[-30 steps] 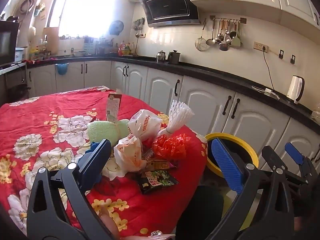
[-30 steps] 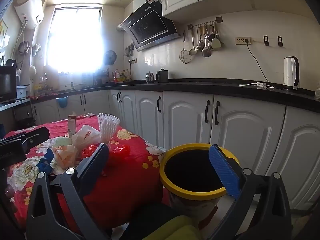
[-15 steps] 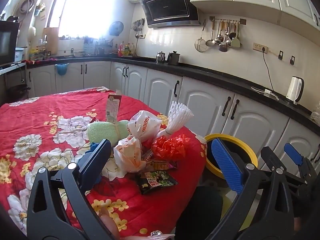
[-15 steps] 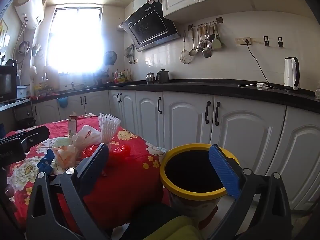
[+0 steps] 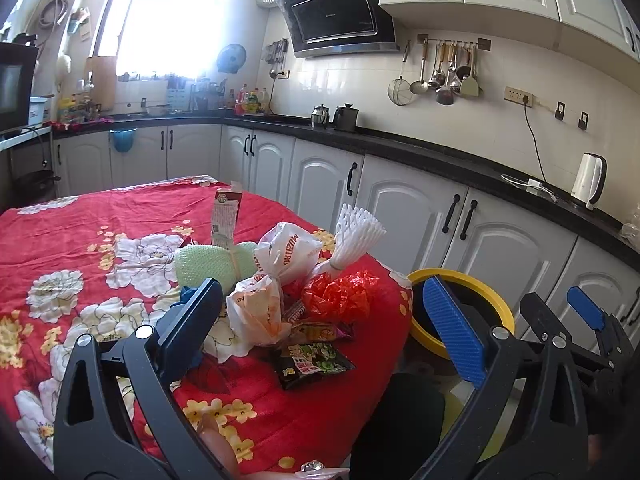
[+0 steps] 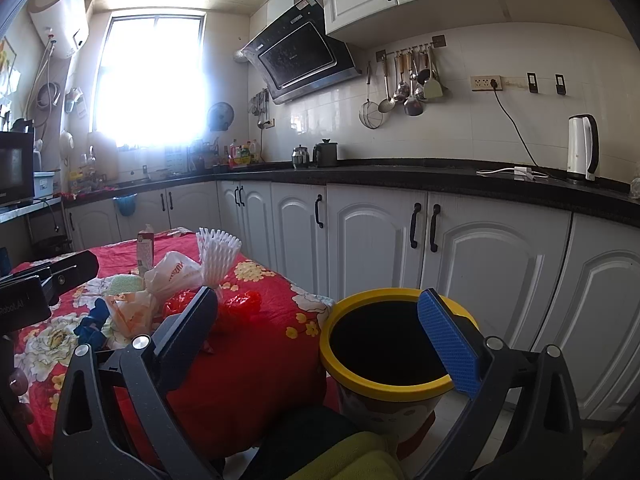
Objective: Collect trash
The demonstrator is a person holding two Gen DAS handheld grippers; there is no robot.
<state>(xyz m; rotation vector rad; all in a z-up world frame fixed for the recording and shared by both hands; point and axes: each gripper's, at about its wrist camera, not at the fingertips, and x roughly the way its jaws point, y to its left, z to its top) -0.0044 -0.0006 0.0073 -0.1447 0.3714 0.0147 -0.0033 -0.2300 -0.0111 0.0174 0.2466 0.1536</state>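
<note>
A pile of trash lies near the table's right edge: a dark green snack packet [image 5: 314,364], white plastic bags [image 5: 260,312], a crumpled red bag [image 5: 340,292], a white foam net [image 5: 352,236], a green foam net [image 5: 208,262] and a small carton [image 5: 226,216]. The yellow-rimmed bin [image 6: 384,344] stands on the floor beside the table. My left gripper [image 5: 324,328] is open and empty, above the table's near edge, short of the pile. My right gripper [image 6: 320,332] is open and empty, beside the bin's rim; it also shows in the left wrist view [image 5: 576,320].
The table has a red flowered cloth [image 5: 80,240]. White cabinets [image 6: 372,240] under a black counter run behind the bin. A white kettle [image 6: 582,148] stands on the counter. A dark chair back [image 5: 400,412] sits between table and bin.
</note>
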